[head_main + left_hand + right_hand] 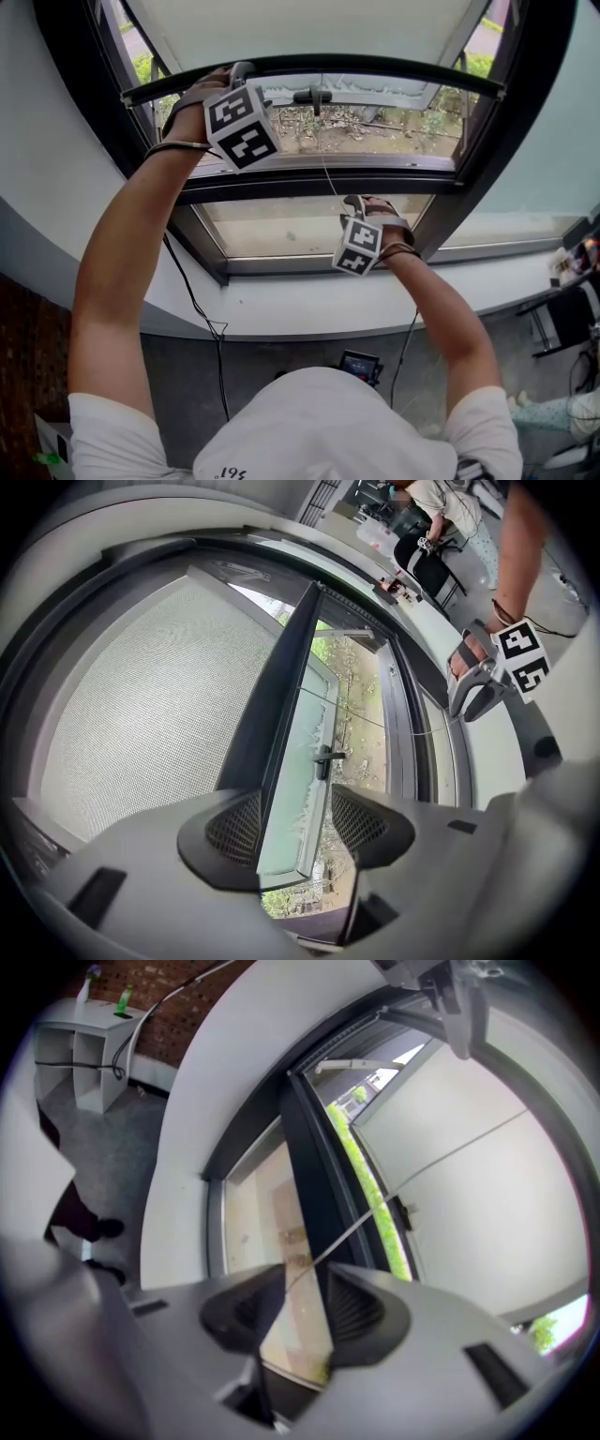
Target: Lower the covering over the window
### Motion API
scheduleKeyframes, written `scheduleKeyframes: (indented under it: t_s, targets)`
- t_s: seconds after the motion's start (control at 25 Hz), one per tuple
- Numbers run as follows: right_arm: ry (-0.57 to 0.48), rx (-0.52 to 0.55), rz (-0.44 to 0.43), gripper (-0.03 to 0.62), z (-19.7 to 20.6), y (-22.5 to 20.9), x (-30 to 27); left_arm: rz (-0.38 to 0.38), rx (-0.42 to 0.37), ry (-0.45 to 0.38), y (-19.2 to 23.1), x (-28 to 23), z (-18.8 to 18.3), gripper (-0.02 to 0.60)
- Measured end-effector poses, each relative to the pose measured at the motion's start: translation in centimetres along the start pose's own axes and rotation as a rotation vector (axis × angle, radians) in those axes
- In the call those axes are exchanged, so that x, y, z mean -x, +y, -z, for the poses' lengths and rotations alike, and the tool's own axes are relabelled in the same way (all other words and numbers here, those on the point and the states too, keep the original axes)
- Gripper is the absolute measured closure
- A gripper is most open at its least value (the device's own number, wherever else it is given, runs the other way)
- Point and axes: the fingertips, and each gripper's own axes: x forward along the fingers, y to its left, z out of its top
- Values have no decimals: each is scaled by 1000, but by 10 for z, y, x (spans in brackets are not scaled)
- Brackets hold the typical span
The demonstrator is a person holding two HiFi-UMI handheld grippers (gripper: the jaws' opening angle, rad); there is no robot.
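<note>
A pale roller blind [309, 28] hangs over the top of the window, ending in a dark bottom bar [375, 67]. My left gripper [239, 67] reaches up to that bar at its left end. In the left gripper view the bar [281, 696] runs between the spread jaws of the left gripper [295, 832], close to the left pad, with daylight on its other side. Lower down, my right gripper [354, 199] is at a thin cord [323, 169]. The cord [366, 1224] passes loosely between the parted jaws of the right gripper [305, 1312], unpinched.
Behind the bar, a tilted window sash carries a black handle [314, 96]. A dark frame rail [309, 183] crosses mid-window above a curved white sill [281, 300]. A black cable [197, 300] hangs below the sill. A cluttered desk [572, 267] is at the right; a white shelf [84, 1044] stands by the brick wall.
</note>
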Motion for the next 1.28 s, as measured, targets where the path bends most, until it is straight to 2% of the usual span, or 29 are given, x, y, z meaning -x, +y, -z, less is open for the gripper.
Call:
scheduleKeyframes:
  t_s: [0.24, 0.48, 0.64, 0.84, 1.12, 1.2, 1.28]
  targets:
    - [-21, -41, 30, 457, 3, -22, 13, -1, 5, -2, 1, -1, 1, 350]
    - [-10, -203, -43, 449, 26, -17, 11, -8, 1, 3, 1, -2, 1, 350]
    - [-31, -318, -72, 406, 30, -17, 11, -7, 2, 3, 0, -3, 1, 350]
    - [-64, -382, -74, 358, 26, -31, 18, -11, 8, 1, 0, -3, 1, 350]
    - [-207, -600, -239, 300, -2, -19, 26, -15, 3, 5, 0, -3, 1, 350]
    - [-207, -580, -235, 298, -4, -17, 25, -17, 2, 3, 0, -3, 0, 350]
    - [-193, -512, -197, 298, -4, -20, 23, -17, 2, 4, 0, -3, 1, 350]
